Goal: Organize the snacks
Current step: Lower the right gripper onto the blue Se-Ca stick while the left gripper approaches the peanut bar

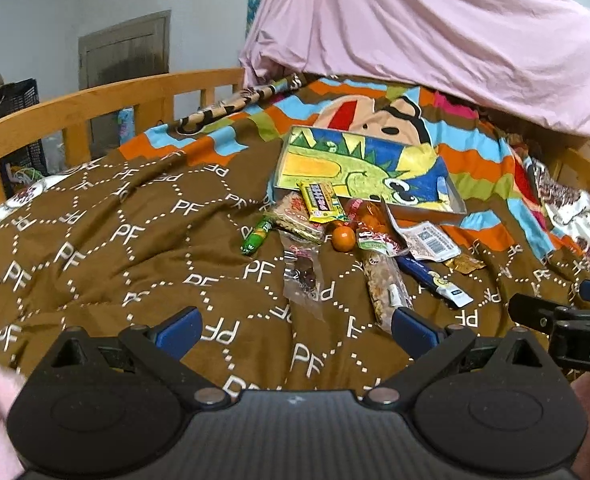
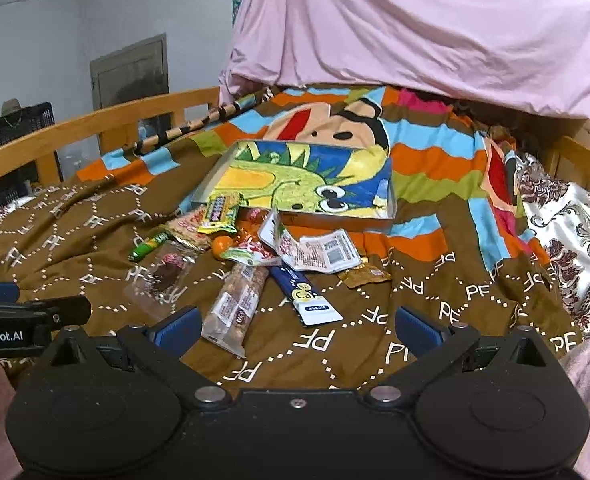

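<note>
Start of sorting: left gripper (image 1: 295, 330) and right gripper (image 2: 295, 328) both spread, empty, over blanket (image 1: 95, 240); next, grab nut bar (image 2: 237, 300), drop into box (image 2: 295, 216)

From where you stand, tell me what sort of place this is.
Most likely a bedroom: the snacks lie on a brown blanket spread over a bed with a wooden rail, and a door stands in the wall behind.
</note>
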{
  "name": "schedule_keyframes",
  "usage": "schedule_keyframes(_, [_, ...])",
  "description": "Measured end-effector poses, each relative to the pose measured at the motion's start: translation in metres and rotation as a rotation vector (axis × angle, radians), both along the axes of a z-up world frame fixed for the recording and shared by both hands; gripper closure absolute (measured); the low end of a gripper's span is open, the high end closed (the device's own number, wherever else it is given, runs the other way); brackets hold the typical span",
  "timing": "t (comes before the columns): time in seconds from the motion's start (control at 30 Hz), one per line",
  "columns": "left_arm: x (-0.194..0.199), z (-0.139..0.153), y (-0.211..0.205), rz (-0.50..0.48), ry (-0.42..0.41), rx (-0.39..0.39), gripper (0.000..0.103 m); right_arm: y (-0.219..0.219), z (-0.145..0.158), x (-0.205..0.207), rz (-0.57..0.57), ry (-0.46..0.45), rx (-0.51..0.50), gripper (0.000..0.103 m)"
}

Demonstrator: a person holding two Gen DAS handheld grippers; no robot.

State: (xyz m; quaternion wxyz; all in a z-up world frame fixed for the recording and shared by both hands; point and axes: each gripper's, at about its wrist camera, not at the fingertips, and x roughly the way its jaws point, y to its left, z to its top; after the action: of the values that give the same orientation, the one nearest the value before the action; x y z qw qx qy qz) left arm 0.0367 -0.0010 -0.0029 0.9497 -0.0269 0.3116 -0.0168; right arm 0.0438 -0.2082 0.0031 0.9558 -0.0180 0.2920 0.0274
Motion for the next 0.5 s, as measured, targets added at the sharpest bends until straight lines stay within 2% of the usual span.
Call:
schedule_keyframes(0.23, [0.033,-0.005,-0.011,-0.074,0.055,0.016,0.000,-0.004,-0.008,0.042,0.043,0.105,-0.008,0.001])
schedule_keyframes(0.33, [0.048,-0.007,-0.012,-0.120,0.073,-0.013,0.000,-0.005,-0.008,0.062,0.097,0.152,0.011,0.001])
schedule_keyframes(0.5, [0.078,-0.007,-0.011,-0.208,0.084,-0.049,0.000,-0.009,-0.010,0.097,0.180,0.215,-0.014,0.001])
